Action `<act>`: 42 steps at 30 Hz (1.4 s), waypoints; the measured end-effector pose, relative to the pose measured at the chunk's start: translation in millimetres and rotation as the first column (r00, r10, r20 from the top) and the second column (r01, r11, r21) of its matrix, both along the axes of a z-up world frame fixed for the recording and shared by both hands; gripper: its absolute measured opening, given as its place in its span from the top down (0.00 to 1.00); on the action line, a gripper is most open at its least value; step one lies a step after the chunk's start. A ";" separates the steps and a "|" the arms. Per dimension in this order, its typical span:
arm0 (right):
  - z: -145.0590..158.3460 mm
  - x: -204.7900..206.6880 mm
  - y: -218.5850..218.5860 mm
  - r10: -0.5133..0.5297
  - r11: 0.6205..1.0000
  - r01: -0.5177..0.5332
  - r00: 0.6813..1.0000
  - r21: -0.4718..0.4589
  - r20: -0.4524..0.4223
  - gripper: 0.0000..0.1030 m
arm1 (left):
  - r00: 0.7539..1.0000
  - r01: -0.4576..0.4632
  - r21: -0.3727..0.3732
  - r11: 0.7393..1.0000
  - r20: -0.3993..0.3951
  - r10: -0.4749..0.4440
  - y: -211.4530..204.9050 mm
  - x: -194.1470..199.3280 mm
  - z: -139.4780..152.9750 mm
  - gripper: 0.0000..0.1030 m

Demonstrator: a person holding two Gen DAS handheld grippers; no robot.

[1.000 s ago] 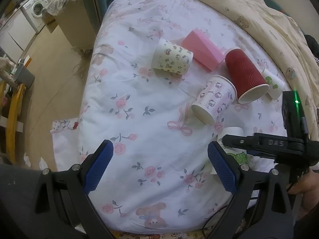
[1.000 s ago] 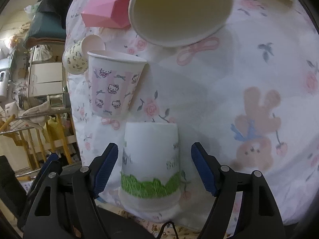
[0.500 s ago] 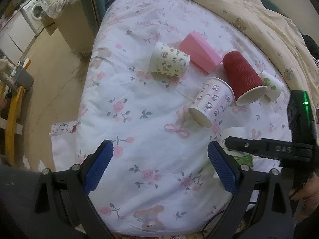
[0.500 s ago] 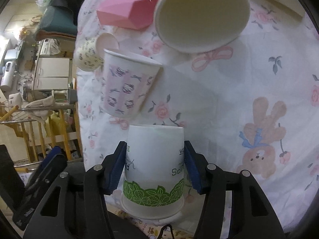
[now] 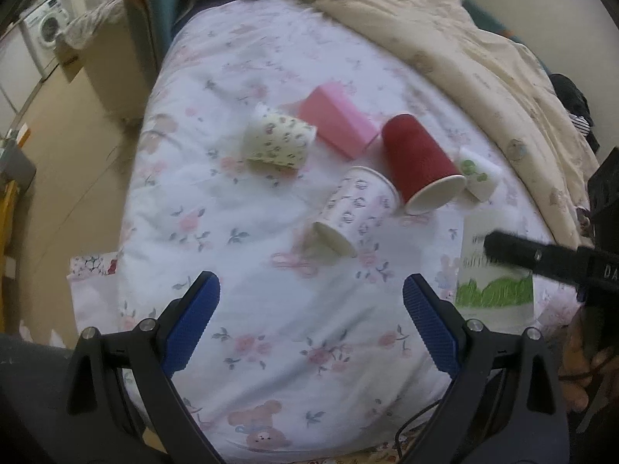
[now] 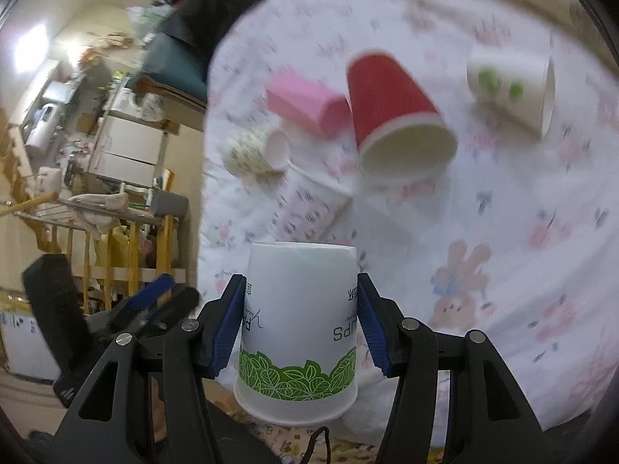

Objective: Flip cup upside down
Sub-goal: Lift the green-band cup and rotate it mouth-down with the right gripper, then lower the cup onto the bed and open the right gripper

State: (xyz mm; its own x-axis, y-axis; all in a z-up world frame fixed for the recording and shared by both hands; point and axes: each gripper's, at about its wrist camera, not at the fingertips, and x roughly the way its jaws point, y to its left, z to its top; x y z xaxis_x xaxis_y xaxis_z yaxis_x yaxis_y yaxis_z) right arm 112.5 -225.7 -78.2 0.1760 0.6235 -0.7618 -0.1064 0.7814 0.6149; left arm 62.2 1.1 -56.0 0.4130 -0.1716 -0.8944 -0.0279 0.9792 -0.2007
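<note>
A white paper cup with a green leaf band (image 6: 300, 328) sits between the blue pads of my right gripper (image 6: 301, 311), which is shut on it. The cup's base points away from the camera and its rim toward it. It is held above the floral bedsheet. In the left wrist view the same cup (image 5: 493, 270) shows at the right, crossed by a black finger of the right gripper. My left gripper (image 5: 309, 321) is open and empty over the sheet's near part.
On the bed (image 5: 271, 348) lie a red ribbed cup (image 5: 419, 162), a pink-patterned white cup (image 5: 356, 208), a cream patterned cup (image 5: 278, 143), a small white cup with green dots (image 5: 477, 172) and a pink box (image 5: 336, 123). A beige quilt (image 5: 445, 38) lies behind. The floor drops off at left.
My right gripper has closed on the leaf-band cup and lifted it off the sheet. The view has tilted up. My left gripper stays open and has pulled back slightly.
</note>
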 end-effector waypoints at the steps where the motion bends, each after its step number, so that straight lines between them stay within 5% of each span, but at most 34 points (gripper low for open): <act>1: 6.2 -0.5 -2.4 -0.002 1.000 0.002 0.999 -0.009 0.037 0.43 | 1.000 0.008 -0.006 1.000 0.005 -0.008 -2.3 -0.4 1.1 0.09; 7: -0.8 -1.6 -10.7 -0.049 0.998 0.046 0.993 0.035 0.104 0.43 | 0.993 0.108 -0.054 0.993 0.050 -0.105 -20.3 -8.4 9.6 0.09; 17: 9.2 -8.4 14.0 0.026 0.999 -0.021 0.979 -0.025 0.200 0.43 | 0.955 0.295 -0.158 0.942 0.092 -0.283 -57.2 -19.9 18.6 0.09; 42: 16.7 -19.9 22.6 0.107 0.994 -0.104 0.967 -0.028 0.233 0.44 | 0.960 0.277 -0.112 0.954 -0.015 -0.281 -58.8 -13.8 -11.8 0.09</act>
State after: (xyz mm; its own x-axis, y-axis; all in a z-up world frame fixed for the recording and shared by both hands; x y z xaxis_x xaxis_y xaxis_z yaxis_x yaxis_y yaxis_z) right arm 92.6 -203.1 -61.6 0.2838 0.6367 -0.7169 -0.3278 0.7671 0.5515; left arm 48.4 -57.7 -67.8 0.3074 -0.3720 -0.8758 0.2353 0.9215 -0.3088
